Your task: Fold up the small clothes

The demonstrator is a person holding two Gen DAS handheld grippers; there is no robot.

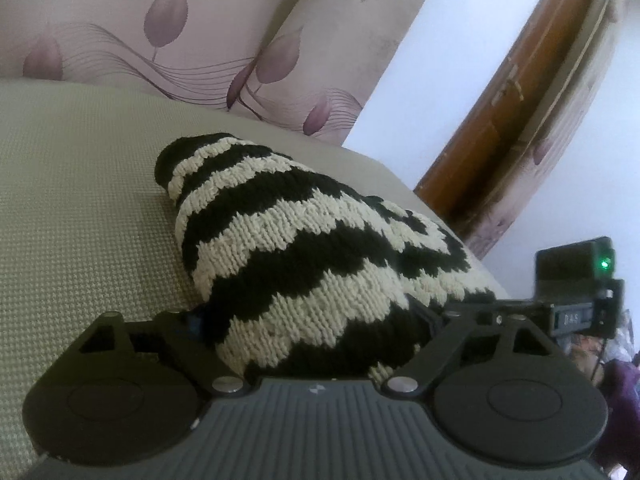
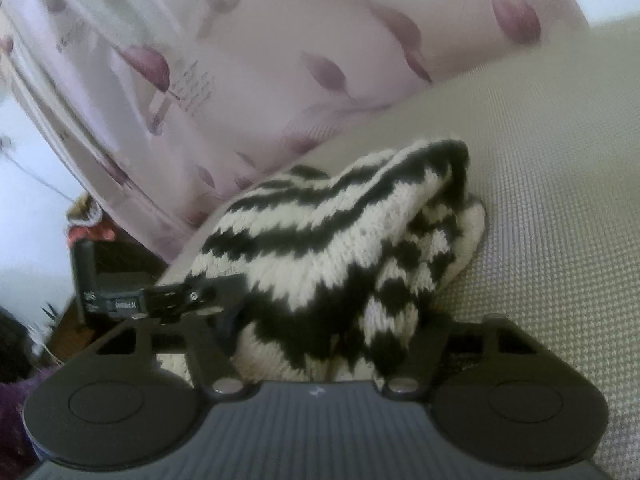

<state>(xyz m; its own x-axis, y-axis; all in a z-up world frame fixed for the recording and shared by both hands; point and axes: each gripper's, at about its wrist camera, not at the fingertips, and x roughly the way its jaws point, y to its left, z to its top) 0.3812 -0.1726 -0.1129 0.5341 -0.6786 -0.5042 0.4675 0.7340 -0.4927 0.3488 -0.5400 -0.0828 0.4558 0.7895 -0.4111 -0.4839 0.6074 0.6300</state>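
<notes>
A small knit garment [image 1: 304,248] with black and cream zigzag stripes lies bunched on a beige woven surface [image 1: 80,208]. Its near end fills the gap of my left gripper [image 1: 308,316] and covers both fingertips, so I cannot see whether the pads press on it. In the right wrist view the same garment [image 2: 320,240] is heaped over my right gripper [image 2: 332,324], again hiding the fingertips. Each view shows part of the other gripper at the garment's side: the right gripper [image 1: 576,292] and the left gripper [image 2: 116,288].
A pale curtain with purple leaf prints [image 1: 180,40] hangs just behind the surface. A brown wooden door frame [image 1: 500,120] stands at the right, past the surface's edge. Dark clutter [image 2: 24,360] lies low beyond that edge.
</notes>
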